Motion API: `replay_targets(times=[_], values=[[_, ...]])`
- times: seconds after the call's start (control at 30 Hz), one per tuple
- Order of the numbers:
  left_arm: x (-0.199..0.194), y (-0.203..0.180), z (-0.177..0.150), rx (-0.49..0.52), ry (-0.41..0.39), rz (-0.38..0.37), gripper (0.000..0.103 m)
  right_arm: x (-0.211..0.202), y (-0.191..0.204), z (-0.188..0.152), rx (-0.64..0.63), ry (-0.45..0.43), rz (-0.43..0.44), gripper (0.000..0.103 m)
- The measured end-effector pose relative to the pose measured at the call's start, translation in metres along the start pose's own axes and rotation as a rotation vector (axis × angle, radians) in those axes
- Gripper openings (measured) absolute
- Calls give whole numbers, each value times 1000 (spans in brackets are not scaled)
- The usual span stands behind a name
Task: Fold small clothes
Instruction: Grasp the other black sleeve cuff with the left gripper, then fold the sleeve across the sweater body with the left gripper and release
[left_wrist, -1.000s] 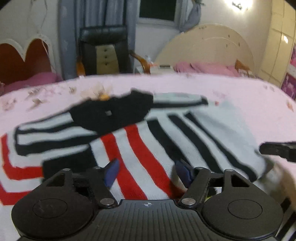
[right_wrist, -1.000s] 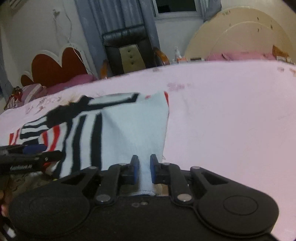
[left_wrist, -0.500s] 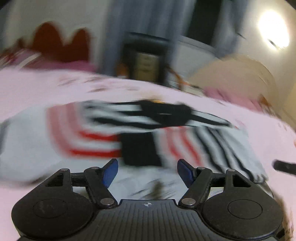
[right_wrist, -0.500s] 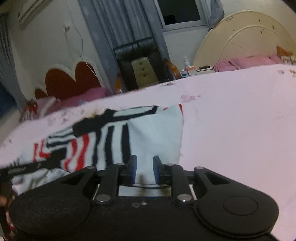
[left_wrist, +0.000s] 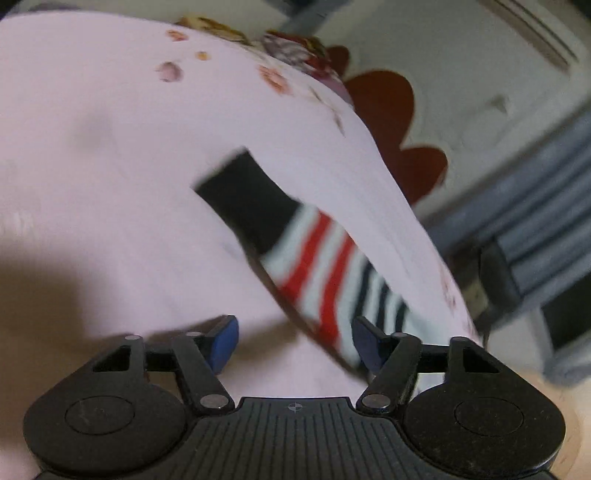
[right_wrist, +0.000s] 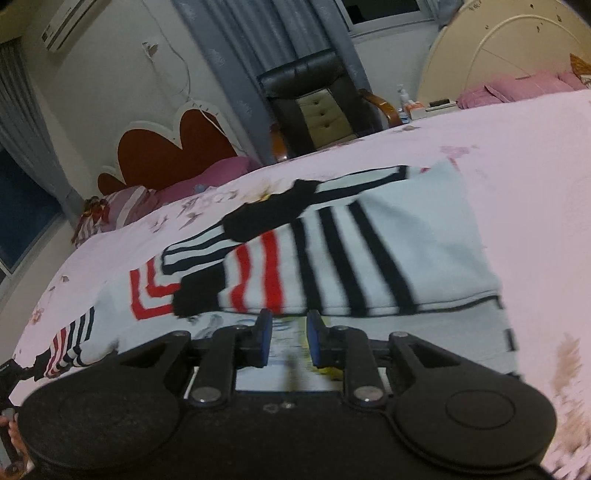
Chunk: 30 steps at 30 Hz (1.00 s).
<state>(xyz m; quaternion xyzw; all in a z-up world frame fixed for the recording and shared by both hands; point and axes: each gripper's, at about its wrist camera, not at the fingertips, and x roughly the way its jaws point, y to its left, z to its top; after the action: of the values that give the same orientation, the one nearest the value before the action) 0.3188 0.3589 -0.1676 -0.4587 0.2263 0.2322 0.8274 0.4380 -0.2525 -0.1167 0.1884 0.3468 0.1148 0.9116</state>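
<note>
A small white sweater (right_wrist: 369, 258) with black and red stripes lies on the pink bedsheet (right_wrist: 535, 155), one side folded over its middle. Its left sleeve (left_wrist: 295, 251), with a black cuff, stretches out on the sheet in the tilted left wrist view. My left gripper (left_wrist: 295, 339) is open and empty, just short of that sleeve. It also shows at the far left of the right wrist view (right_wrist: 14, 373). My right gripper (right_wrist: 289, 341) stands slightly open over the sweater's near edge, with nothing held between the pads.
A black and cream armchair (right_wrist: 317, 107) stands behind the bed by grey curtains. A red heart-shaped headboard (right_wrist: 170, 151) and pink pillows are at the left. A cream round board (right_wrist: 509, 55) leans at the back right.
My right gripper has let go of the sweater's edge and parted its pads, leaving the fold lying flat. My left gripper has swung left and rolled, now facing the outstretched left sleeve.
</note>
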Motion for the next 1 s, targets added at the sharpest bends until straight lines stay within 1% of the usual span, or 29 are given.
replay_targets(times=[0.07, 0.17, 0.27, 0.3, 0.33, 0.37, 0.4, 0.43, 0.47, 0.5, 0.53, 0.6, 0.67, 0.77, 0.87, 0.93, 1.0], values=[[11, 9, 13, -41, -5, -29, 64, 2, 15, -1, 6, 1, -4, 22], [26, 14, 26, -42, 4, -56, 63, 6, 40, -2, 3, -8, -7, 23], [39, 15, 33, -44, 6, -82, 63, 13, 58, -3, 11, -21, -18, 24], [43, 15, 35, -51, 6, -89, 61, 15, 62, -3, 20, -25, -29, 24], [47, 14, 38, -49, 8, -87, 51, 17, 66, -3, 28, -30, -40, 24], [51, 13, 39, -38, 13, -77, 45, 18, 68, -3, 39, -34, -51, 24], [52, 15, 41, -30, 18, -68, 30, 20, 71, -4, 51, -36, -64, 24], [53, 19, 44, -26, 24, -57, 12, 22, 72, -4, 61, -37, -81, 24], [55, 22, 46, -25, 35, -51, 8, 24, 73, -4, 69, -37, -98, 24], [55, 25, 47, -27, 38, -63, 7, 26, 75, -5, 74, -36, -112, 24], [53, 23, 48, -4, 37, -57, 6, 26, 75, -5, 78, -36, -120, 24], [47, 2, 46, 128, 7, -21, 5, 25, 75, -6, 82, -41, -130, 24], [37, -23, 41, 221, -25, -72, 5, 22, 73, -7, 83, -49, -139, 24], [28, -80, 19, 411, -19, -173, 5, 19, 67, -7, 91, -56, -150, 25], [22, -135, -18, 558, 11, -270, 5, 16, 58, -8, 105, -63, -150, 25], [22, -175, -52, 649, 51, -337, 5, 13, 51, -7, 117, -69, -146, 25], [26, -208, -84, 720, 94, -383, 5, 8, 44, -6, 124, -78, -142, 26]])
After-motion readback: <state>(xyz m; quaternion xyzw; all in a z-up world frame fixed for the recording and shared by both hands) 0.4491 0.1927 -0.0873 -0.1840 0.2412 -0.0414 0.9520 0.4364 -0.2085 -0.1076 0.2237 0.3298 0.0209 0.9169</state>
